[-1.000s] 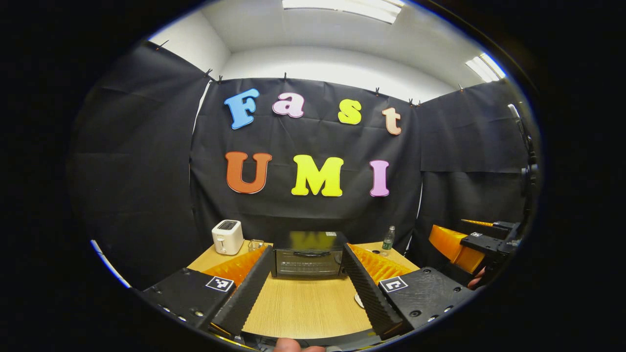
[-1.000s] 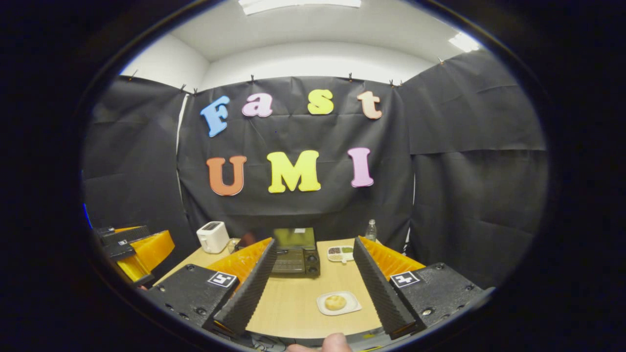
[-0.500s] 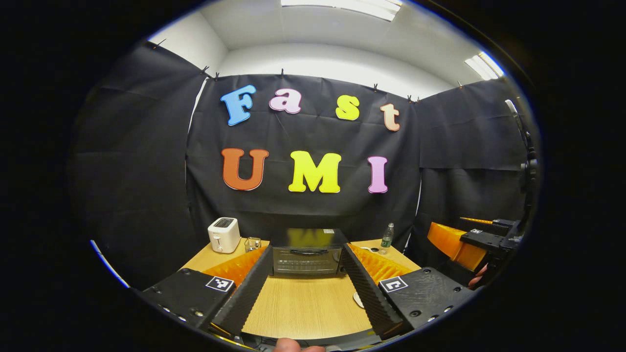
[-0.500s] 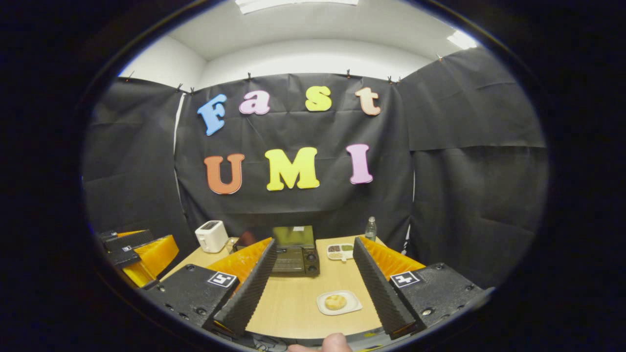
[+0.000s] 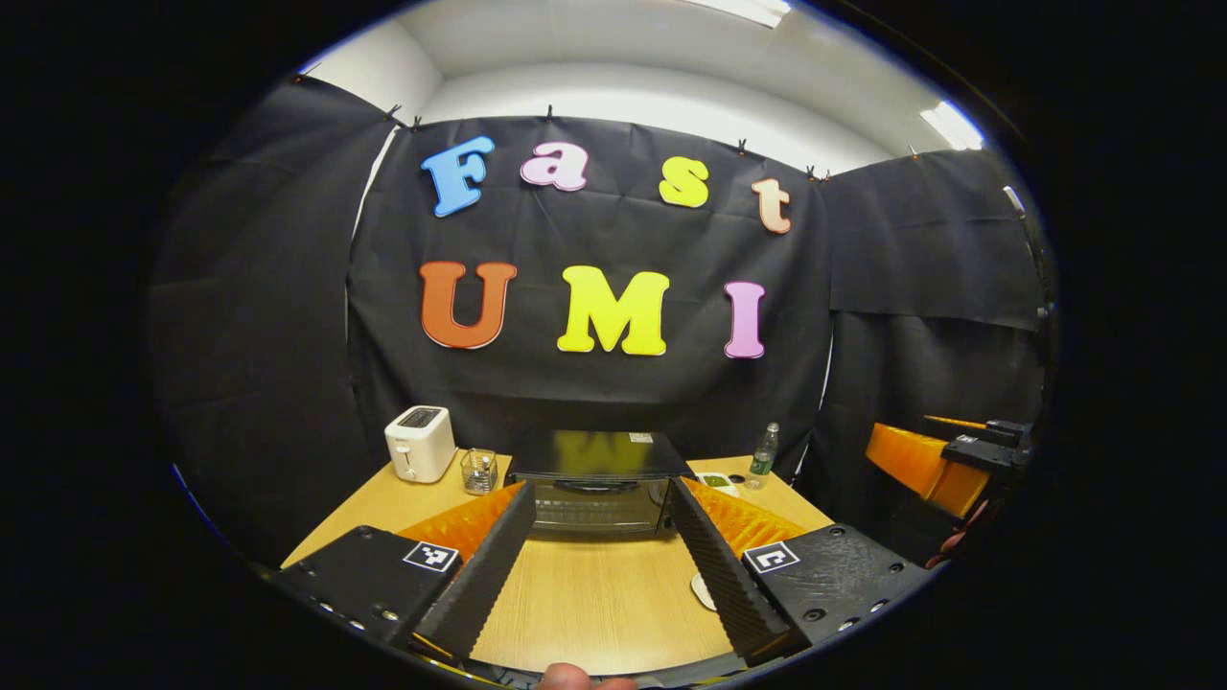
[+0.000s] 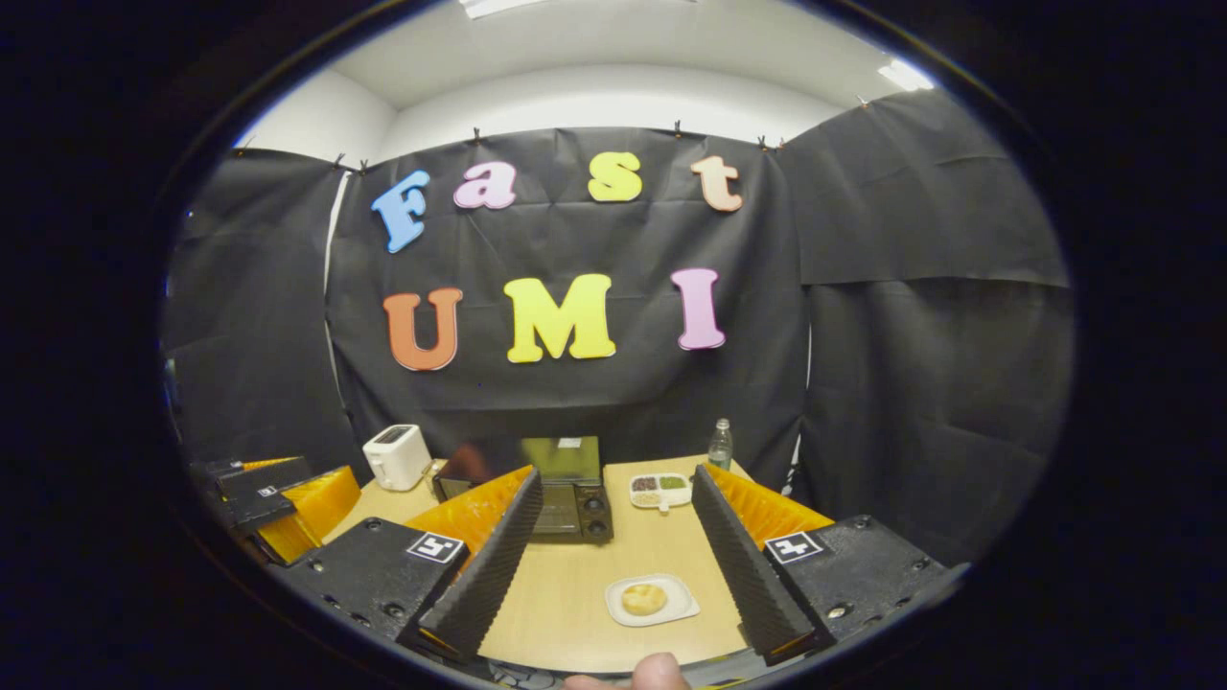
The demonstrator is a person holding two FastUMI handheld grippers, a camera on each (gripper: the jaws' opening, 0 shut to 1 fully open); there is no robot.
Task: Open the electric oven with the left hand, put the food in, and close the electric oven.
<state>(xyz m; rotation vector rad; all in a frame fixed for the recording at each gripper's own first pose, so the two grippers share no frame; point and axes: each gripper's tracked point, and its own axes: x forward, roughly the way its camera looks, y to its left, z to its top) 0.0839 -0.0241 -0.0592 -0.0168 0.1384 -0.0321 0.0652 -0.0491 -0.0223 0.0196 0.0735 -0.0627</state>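
Left gripper view: the left claw [image 5: 599,575] is spread wide and grips nothing, its two fingers framing the electric oven [image 5: 596,479] that stands dead ahead at the far side of the desk [image 5: 594,604]. The oven's shut glass door faces straight back at this claw, and its handle [image 5: 595,486] runs crosswise along the door's top edge, so the long axis lies across the line of approach. A toaster [image 5: 419,442] and a glass [image 5: 477,471] stand left of the oven, a bottle [image 5: 763,449] to its right. The right claw [image 5: 959,455] hangs off to the right, well apart.

Right gripper view: the right claw [image 6: 613,585] is likewise spread and empty. The bun [image 6: 644,599] on its white plate [image 6: 671,613] lies on the desk between the fingers, close in front. The oven sits farther back and left of centre, seen at a slant, knobs toward this side. A divided dish [image 6: 659,490] stands just right of it. Judging by this, the left claw is better lined up for the handle.
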